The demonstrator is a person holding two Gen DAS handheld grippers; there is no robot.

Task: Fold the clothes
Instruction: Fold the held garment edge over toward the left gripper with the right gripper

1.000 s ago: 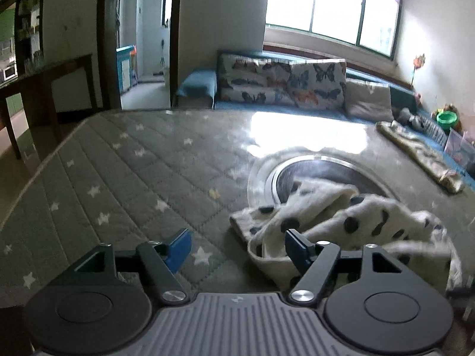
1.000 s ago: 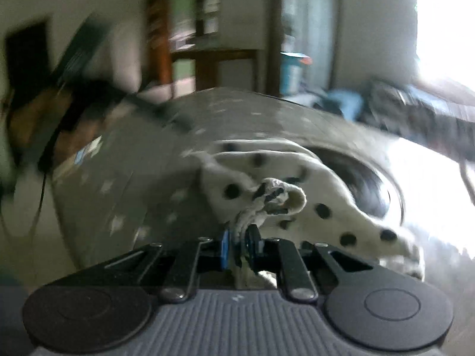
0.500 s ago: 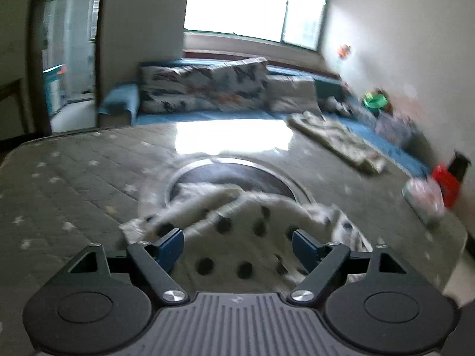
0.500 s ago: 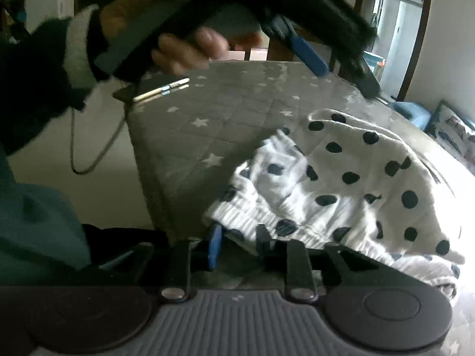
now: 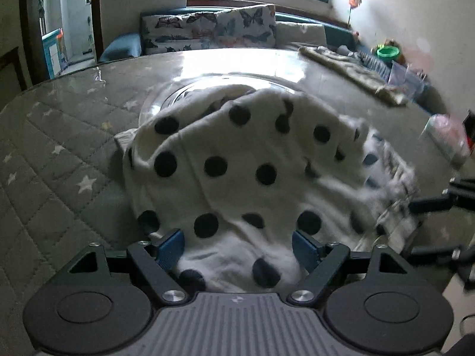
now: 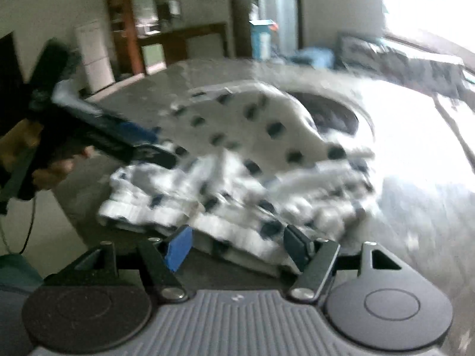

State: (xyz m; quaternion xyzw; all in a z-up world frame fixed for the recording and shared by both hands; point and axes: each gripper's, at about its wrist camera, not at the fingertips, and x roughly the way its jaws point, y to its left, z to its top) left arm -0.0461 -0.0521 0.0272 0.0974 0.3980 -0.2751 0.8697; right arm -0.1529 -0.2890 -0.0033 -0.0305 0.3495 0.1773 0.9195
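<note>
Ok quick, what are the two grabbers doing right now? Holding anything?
Left gripper: open, holding nothing, spotted cloth between its fingers.
Right gripper: open, holding nothing, at the cloth's edge.

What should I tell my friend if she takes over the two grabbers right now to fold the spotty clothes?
Left gripper: open, holding nothing, low over the near part of the spotted garment.
Right gripper: open, holding nothing, at the garment's blurry ribbed edge.
The garment lies bunched on the starry quilted table cover, partly over a round inset.
Done: no neat fold shows.
Left: spread it flat, then fold.
</note>
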